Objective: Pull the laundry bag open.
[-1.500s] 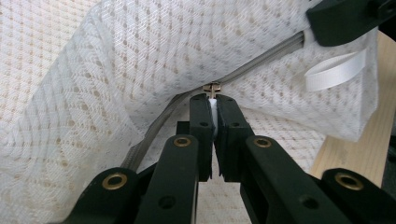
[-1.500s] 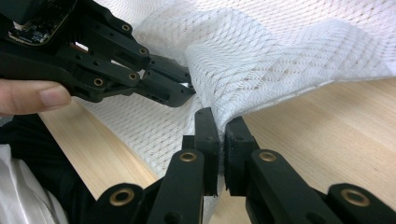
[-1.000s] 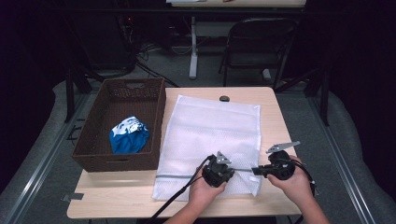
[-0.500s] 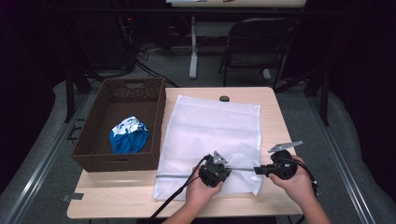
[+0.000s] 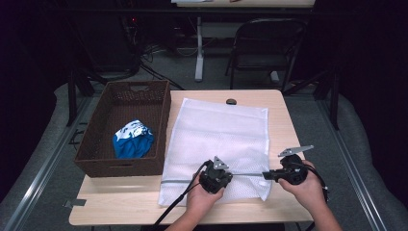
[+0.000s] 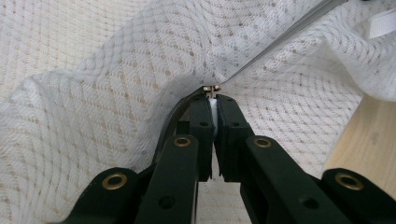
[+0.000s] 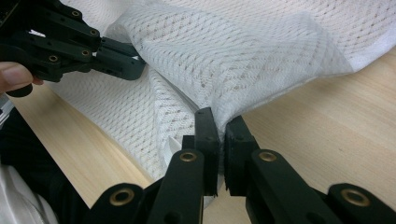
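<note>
Dim floor and a folding chair point(image 5: 267, 45) lay beyond a light wooden table point(image 5: 284, 115), seen from the high view. On the table, a white mesh laundry bag point(image 5: 219, 134) lay flat and filled the middle, its near edge toward 6 o'clock. At 9 o'clock from the bag stood a brown wicker basket point(image 5: 159, 103), its side just beside the bag's edge, and a blue and white cloth point(image 5: 133, 139) lay bunched inside it. A small dark object point(image 5: 231, 101) sat at the table's far edge, at 12 o'clock from the bag.

The left gripper point(image 5: 215, 177) sat on the bag's near part, along the grey zipper line point(image 5: 245, 175). In the left gripper view its jaws were pressed together on the white zipper pull point(image 6: 213, 105), with the small metal slider point(image 6: 211, 88) just past the tips and mesh puckered up around it.

The right gripper point(image 5: 269, 175) was at 3 o'clock from the left one, at the bag's near right corner. In the right gripper view its jaws were clamped on a pinch of mesh fabric point(image 7: 219, 100) at the bag's edge, and the left gripper point(image 7: 135, 65) showed at 10 o'clock.
</note>
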